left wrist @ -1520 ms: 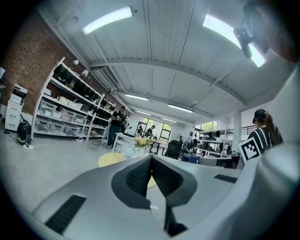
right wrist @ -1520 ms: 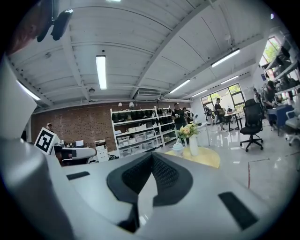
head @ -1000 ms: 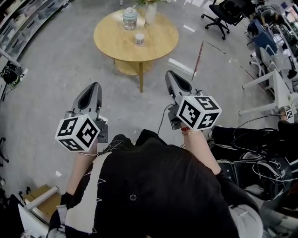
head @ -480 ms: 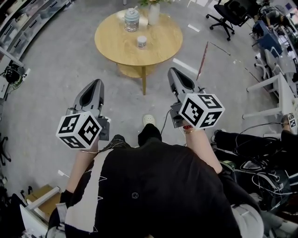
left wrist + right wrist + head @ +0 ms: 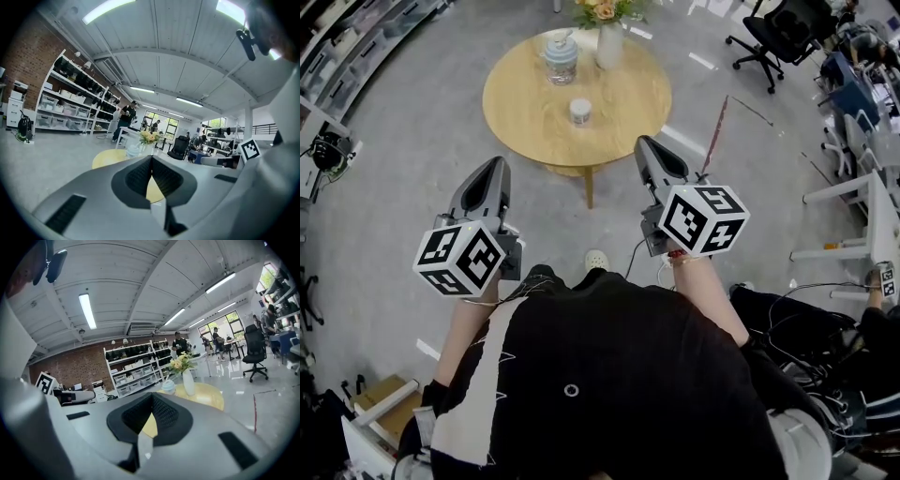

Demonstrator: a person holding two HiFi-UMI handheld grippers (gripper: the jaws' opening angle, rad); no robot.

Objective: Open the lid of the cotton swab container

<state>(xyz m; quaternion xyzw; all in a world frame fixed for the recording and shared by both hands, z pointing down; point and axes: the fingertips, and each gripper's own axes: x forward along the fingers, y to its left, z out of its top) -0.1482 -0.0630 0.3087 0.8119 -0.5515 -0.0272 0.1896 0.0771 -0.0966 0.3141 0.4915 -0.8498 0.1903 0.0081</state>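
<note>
While the left hand-held gripper [image 5: 494,162] and right hand-held gripper [image 5: 643,142] are closed, empty, ribbed pads [image 5: 139,176] face a round wooden table [image 5: 525,103].

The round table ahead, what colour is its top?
The table top is a light yellowish wood colour, best seen in the head view.

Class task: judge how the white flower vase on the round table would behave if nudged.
The vase looks tall and narrow with flowers on top, so it probably tips easily. Its smooth white body suggests ceramic: likely fragile, perhaps slippery.
</note>
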